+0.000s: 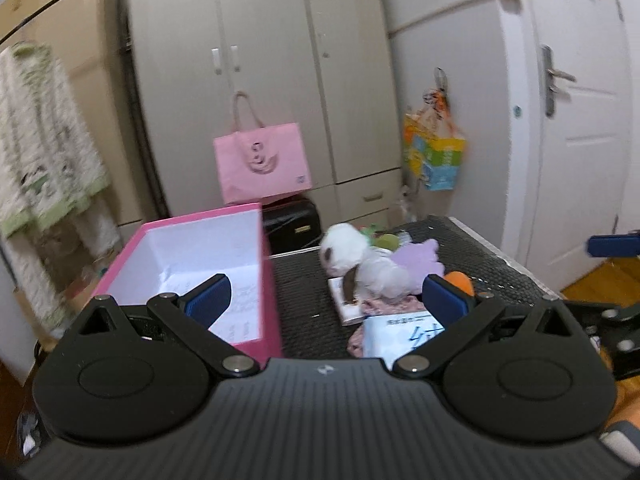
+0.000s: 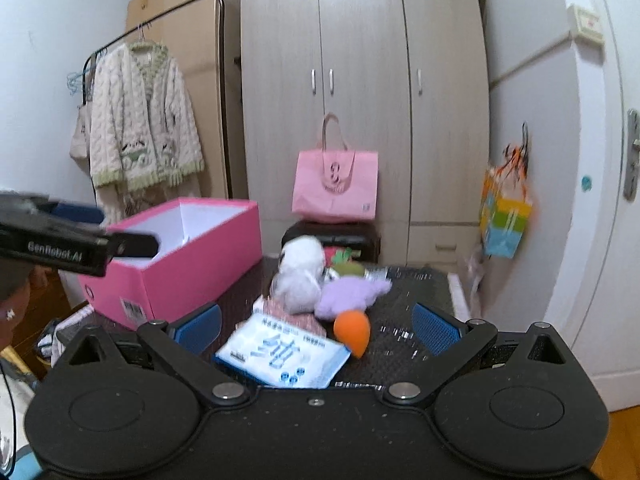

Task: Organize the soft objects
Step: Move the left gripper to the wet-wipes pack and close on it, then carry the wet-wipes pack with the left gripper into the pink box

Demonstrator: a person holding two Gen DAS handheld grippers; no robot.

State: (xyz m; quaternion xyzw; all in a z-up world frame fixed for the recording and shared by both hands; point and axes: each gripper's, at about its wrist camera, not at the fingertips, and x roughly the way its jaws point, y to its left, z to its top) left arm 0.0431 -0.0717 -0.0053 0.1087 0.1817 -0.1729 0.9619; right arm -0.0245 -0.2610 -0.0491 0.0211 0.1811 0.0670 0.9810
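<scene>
My left camera looks forward past my left gripper [image 1: 326,298], low and close over the table [image 1: 500,268], with the box [image 1: 192,256] just left of centre. My right camera sits behind my right gripper [image 2: 316,330], a little further back and to the right of the box [image 2: 180,264], I think, though blur makes that hard to judge. Both face the wardrobe [image 1: 260,80] and share the box, the toy pile [image 2: 320,280], the wardrobe and the pink bag [image 2: 336,184].

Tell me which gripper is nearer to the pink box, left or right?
Left. The left gripper is open right beside the pink box, one finger over its opening. The right gripper, also open, is farther right, over the tissue pack.
</scene>
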